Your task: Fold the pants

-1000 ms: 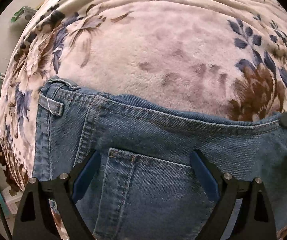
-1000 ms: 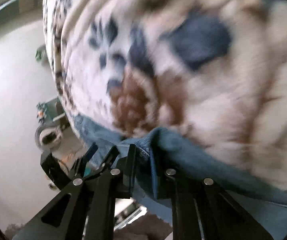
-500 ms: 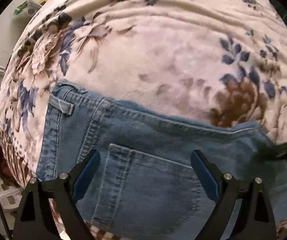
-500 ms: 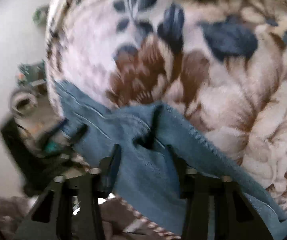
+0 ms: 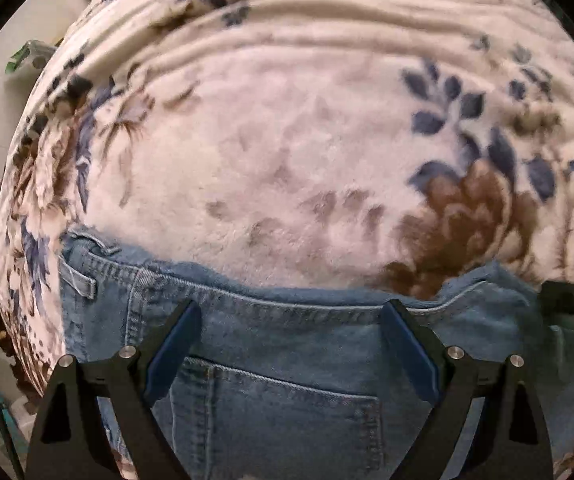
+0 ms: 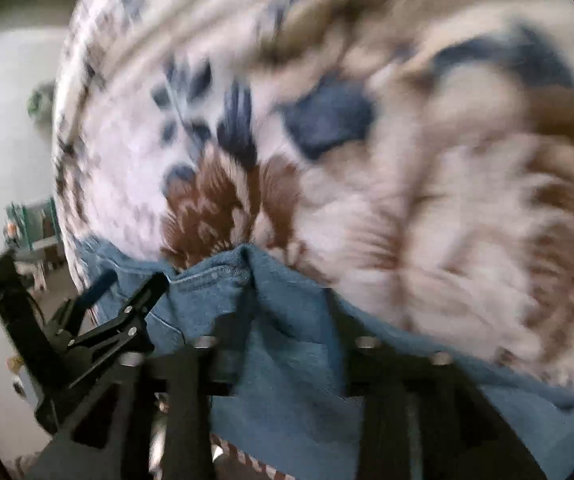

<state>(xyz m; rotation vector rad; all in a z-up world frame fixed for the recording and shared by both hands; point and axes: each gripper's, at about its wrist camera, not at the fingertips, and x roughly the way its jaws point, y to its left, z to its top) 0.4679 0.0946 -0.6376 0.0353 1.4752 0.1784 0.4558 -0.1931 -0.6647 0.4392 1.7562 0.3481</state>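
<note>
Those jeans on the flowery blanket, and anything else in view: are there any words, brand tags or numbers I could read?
None can be read.
Jeans: stitching, a back pocket and a belt loop show, but no label or tag.
Floral blanket: only a flower print.
Background clutter at the left edge: too small and blurred to read.

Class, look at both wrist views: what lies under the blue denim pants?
Under the blue denim pants lies the cream fleece blanket with brown and navy flowers, spreading beyond the waistband. What the blanket rests on is covered.
</note>
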